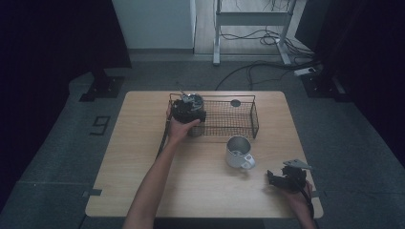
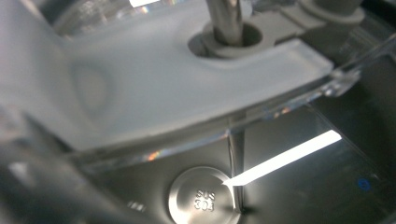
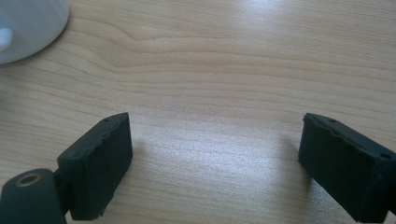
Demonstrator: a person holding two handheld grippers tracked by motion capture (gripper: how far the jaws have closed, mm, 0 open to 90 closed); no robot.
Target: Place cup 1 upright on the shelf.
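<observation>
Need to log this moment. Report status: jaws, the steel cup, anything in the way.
Left gripper down over the steel cup at the wire basket's left end; grip unclear. Right gripper idle on the table, jaws open, empty. White mug stands between, clear of both.

The worktop (image 1: 143, 157) was pale wood with a wavy brown grain — clearest in the right gripper view. On it stood a white mug (image 1: 239, 152) and a black wire basket (image 1: 229, 117) with a fine mesh pattern. The right tool (image 3: 215, 163) was matt black (its top plate grey), and the left tool (image 1: 187, 109) was black too. A steel cup (image 2: 205, 196) — silver-grey — carried a frosted white lid (image 2: 163, 88).
</observation>
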